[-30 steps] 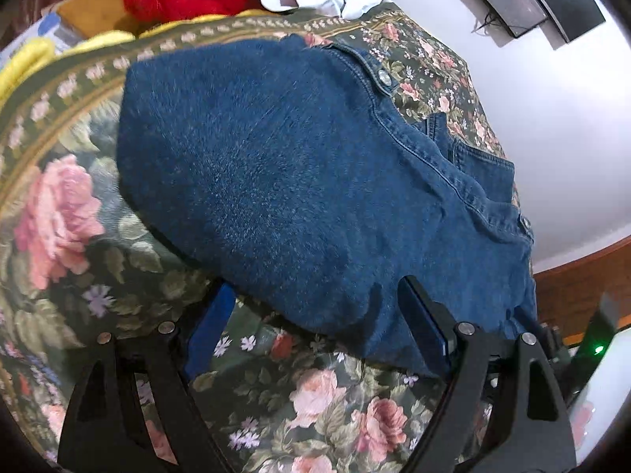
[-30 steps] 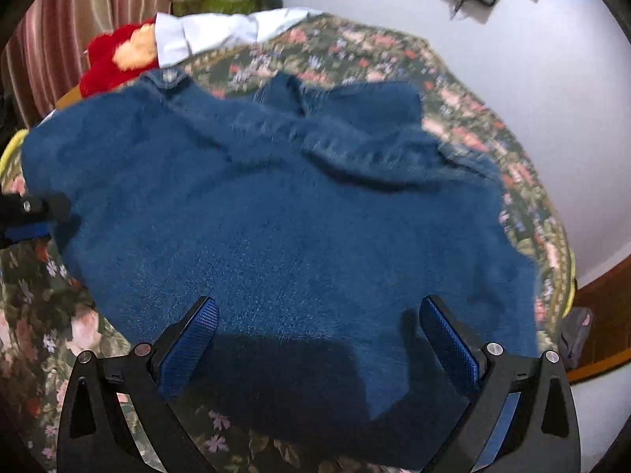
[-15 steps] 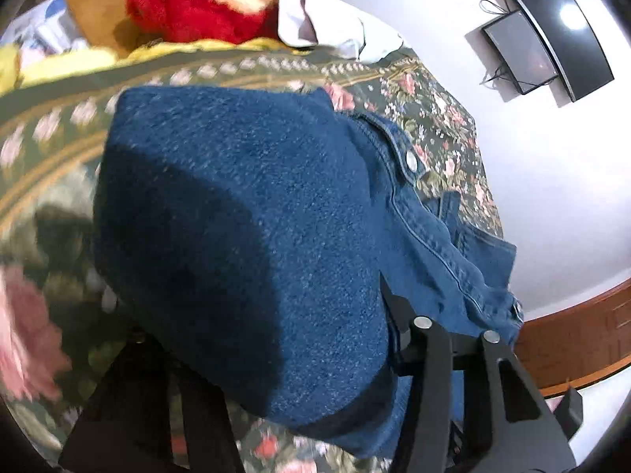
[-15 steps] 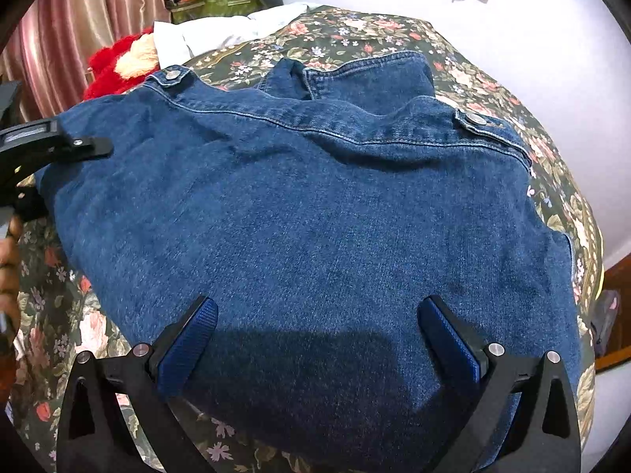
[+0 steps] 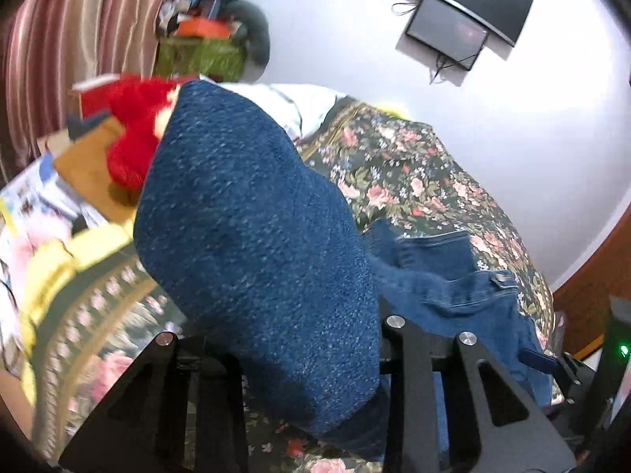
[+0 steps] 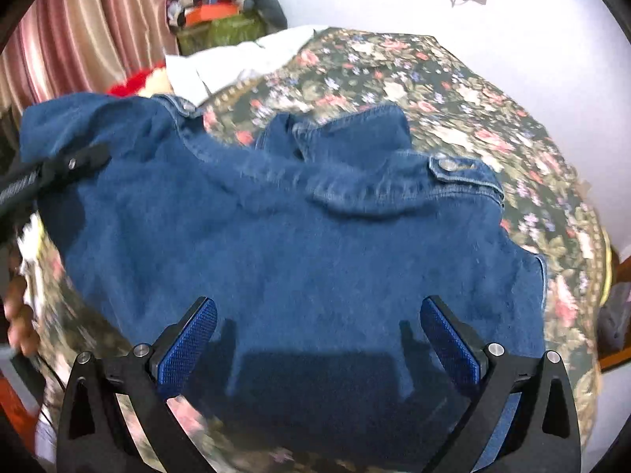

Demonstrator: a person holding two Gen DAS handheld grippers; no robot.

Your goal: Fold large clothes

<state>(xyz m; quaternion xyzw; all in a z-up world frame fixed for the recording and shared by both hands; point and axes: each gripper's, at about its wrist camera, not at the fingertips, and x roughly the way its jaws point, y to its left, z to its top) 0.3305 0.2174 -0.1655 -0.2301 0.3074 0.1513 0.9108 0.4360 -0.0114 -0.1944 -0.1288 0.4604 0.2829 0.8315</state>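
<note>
A blue denim jacket (image 6: 307,260) lies spread on a floral bedspread (image 6: 453,90). My left gripper (image 5: 292,358) is shut on the jacket's left edge (image 5: 252,244) and lifts it, so a thick fold of denim fills the space between the fingers. In the right wrist view the left gripper (image 6: 59,169) shows at the jacket's raised left corner. My right gripper (image 6: 315,339) is open, blue pads (image 6: 189,347) wide apart, hovering just over the near part of the jacket. The collar (image 6: 347,130) lies at the far side.
A red plush toy (image 5: 134,134), a white cloth (image 6: 236,63) and a pile of clutter (image 5: 205,39) sit at the bed's far end by a striped curtain (image 5: 67,47). Wall screens (image 5: 457,27) hang beyond. A wooden edge (image 5: 591,276) runs at right.
My left gripper closed on the jacket's left edge and raised it off the bedspread. The right gripper stayed open over the near part, shifting little.
</note>
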